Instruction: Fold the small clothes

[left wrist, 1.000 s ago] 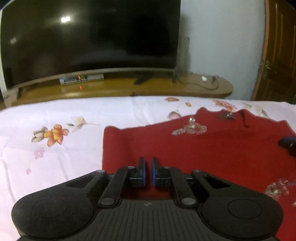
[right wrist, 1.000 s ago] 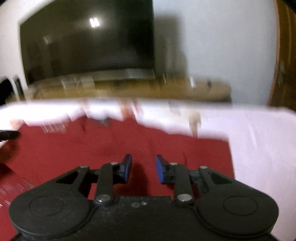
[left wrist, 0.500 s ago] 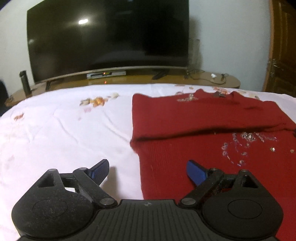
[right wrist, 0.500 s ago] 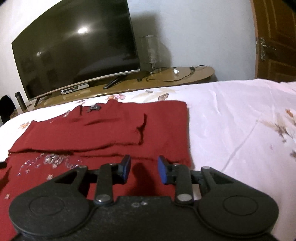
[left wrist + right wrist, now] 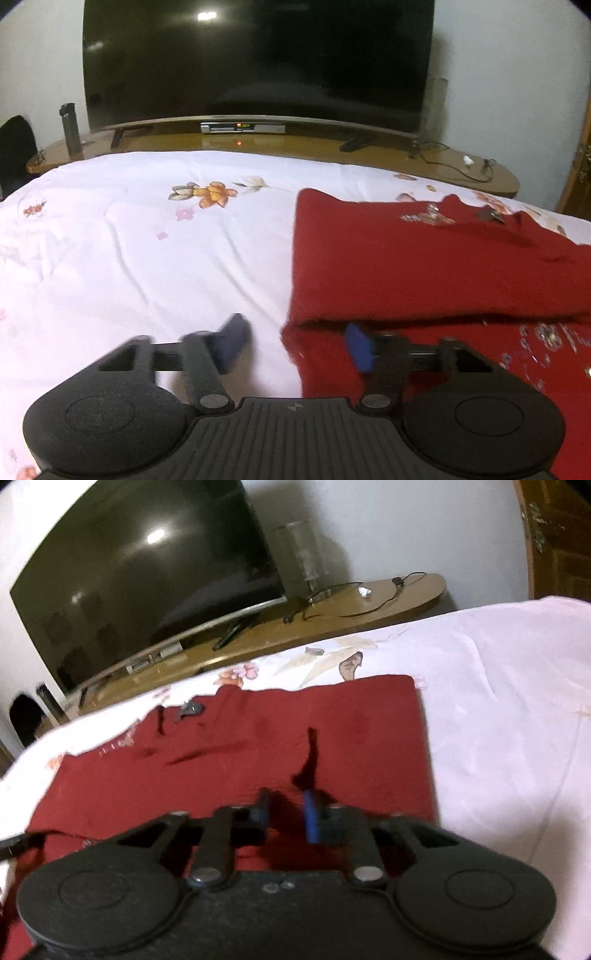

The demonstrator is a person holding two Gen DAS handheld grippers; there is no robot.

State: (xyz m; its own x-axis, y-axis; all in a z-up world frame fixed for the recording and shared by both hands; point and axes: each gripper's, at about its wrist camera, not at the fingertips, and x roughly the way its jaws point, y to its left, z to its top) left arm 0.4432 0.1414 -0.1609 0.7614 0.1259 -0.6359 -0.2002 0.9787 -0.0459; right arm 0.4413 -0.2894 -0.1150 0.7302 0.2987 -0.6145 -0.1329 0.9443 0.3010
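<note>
A red knitted garment [image 5: 424,266] with sequin trim lies on the white floral bedsheet [image 5: 129,258], its far part folded down over the near part. My left gripper [image 5: 297,345] is low at the garment's near left edge. Its jaws are closing, with that edge between them and the pads clear of the cloth. In the right wrist view the garment [image 5: 240,753] fills the middle. My right gripper [image 5: 287,814] is near its right side, shut on a bunched fold of the red cloth. This view is blurred.
Beyond the bed stands a large dark television [image 5: 258,59] on a low wooden stand [image 5: 303,147], with a bottle [image 5: 71,129] at its left end and cables at its right. A wooden door [image 5: 561,535] is at far right. Bare sheet lies left and right of the garment.
The left gripper let go of the red cloth, opened wide, drew back to the garment's left edge and has begun narrowing. The right jaws have narrowed onto the cloth, and the right hand has rolled.
</note>
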